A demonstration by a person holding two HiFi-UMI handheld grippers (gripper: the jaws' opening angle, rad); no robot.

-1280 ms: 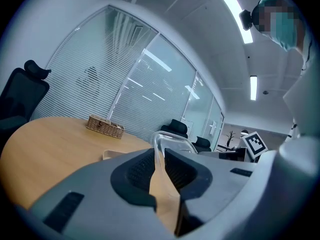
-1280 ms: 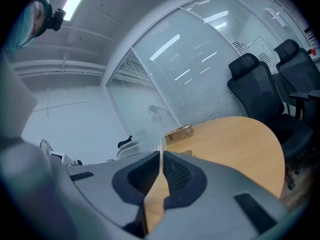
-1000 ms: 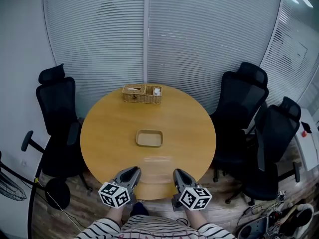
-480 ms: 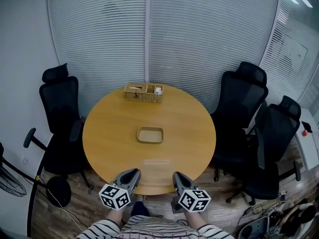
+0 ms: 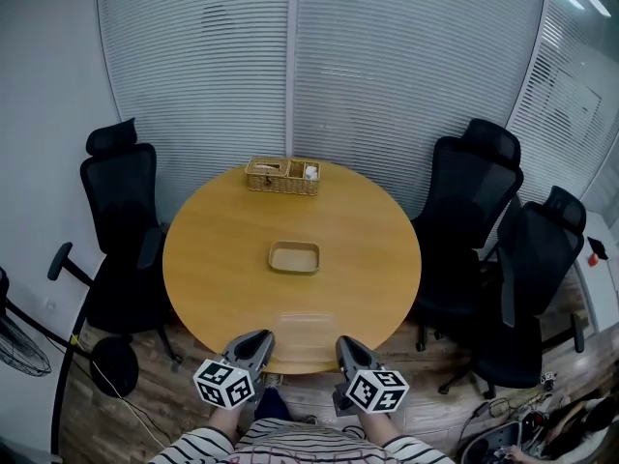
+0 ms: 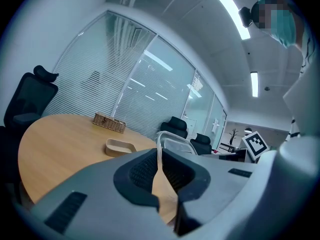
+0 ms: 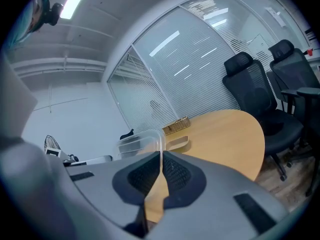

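Two tongs, both clamped tight on clear tub [image 7: 136, 142]: L tongs [image 6: 159, 153] on one rim, R tongs [image 7: 161, 154] on opp. rim, tub betw. them. Tan tray [image 5: 294, 257] just ahead on table [image 5: 213, 249]; wicker basket [image 5: 281, 176] beyond.

Btwn your L & R jaws the clear tub [image 5: 308, 319] fills the gap. Ahead: bare tabletop [image 5: 218, 259] up to tan tray [image 5: 294, 257], wicker basket [image 5: 282, 176] beyond. Chairs [image 5: 121, 201] block both sides.
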